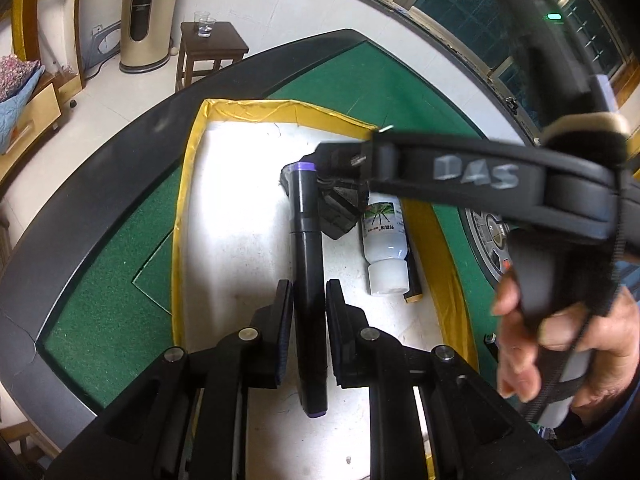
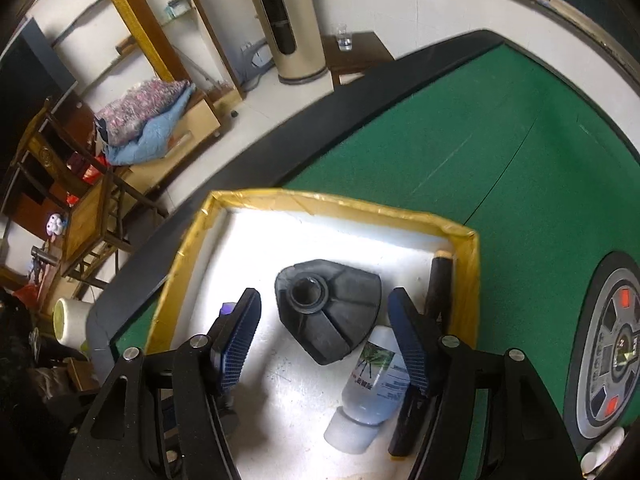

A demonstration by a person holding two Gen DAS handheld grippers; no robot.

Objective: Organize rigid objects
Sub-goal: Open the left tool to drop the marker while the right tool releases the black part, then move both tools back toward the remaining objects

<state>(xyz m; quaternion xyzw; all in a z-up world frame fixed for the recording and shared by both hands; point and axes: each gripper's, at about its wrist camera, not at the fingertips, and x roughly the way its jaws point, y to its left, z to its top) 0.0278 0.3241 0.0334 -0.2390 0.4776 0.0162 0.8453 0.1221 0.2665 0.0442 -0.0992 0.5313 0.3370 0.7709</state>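
A white tray with a yellow taped rim [image 1: 188, 152] [image 2: 320, 198] lies on the green table. In the left wrist view my left gripper [image 1: 309, 300] is around a long black marker with purple ends [image 1: 306, 216], its jaws close on both sides of it. A white bottle [image 1: 384, 236] [image 2: 376, 380], a black wedge-shaped part with a round hole [image 2: 328, 304] and a dark stick [image 2: 438, 284] lie in the tray. My right gripper [image 2: 324, 340] is open above the black part and holds nothing; it also shows in the left wrist view [image 1: 340, 160].
The green felt table [image 2: 460, 140] has a black padded edge [image 1: 80, 200]. A round grey dial panel [image 2: 612, 348] is set in the table to the right. A wooden stool with glasses [image 1: 208, 44] and a tall fan stand on the floor beyond.
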